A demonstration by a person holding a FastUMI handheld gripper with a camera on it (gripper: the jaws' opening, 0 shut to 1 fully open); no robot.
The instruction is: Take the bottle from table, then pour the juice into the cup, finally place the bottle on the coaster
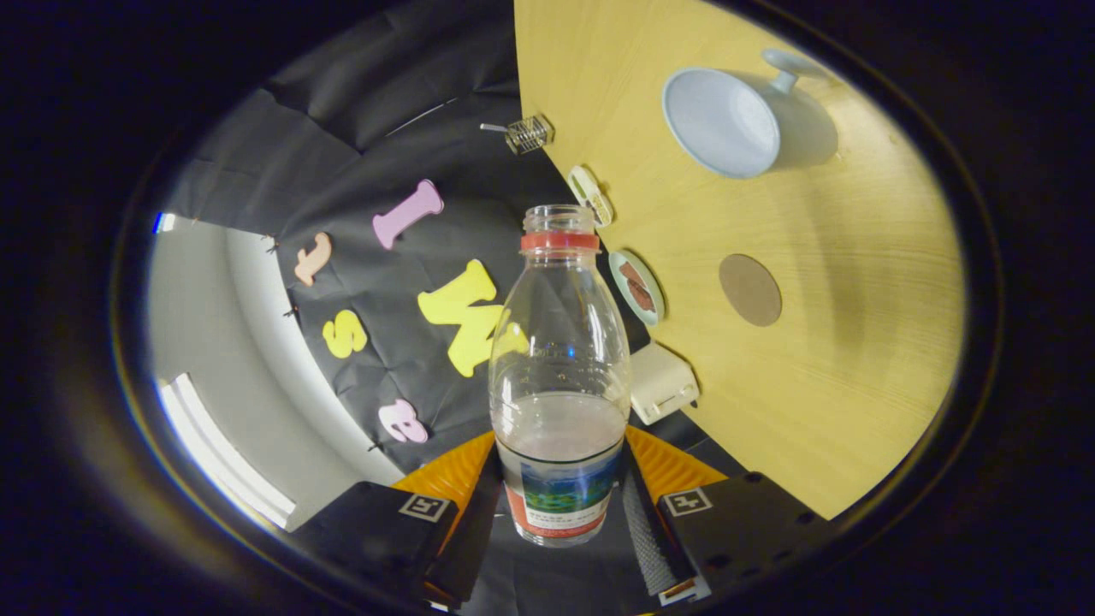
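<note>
While your gripper (560, 505) looks forward along its two fingers, you have the clear plastic bottle (559, 376) clamped between them: one finger (479, 513) presses on one side of the labelled lower body and the other finger (646, 522) on the opposite side, so the jaws are closed on the bottle. It has no cap on its open mouth, a red ring sits around the neck, and a pale pinkish juice fills roughly the lower part, its surface level with the top of the label.

Your view is rolled, so the light wooden table (855, 385) stands as a slanted plane beyond the bottle and to one side. On it you can see the pale blue cup (723, 121) with a handle, its mouth turned toward the camera and its inside apparently empty, though the dim light makes that hard to confirm. The round brown coaster (750, 290) lies flat on the wood between the cup and the fingers, well apart from both the cup and the bottle.

Along the table's edge nearest the bottle sit a small cream-coloured box (660, 382), a small round dish with something brown in it (637, 287), a small oval white object (590, 195) and a little wire-frame piece (528, 133).
</note>
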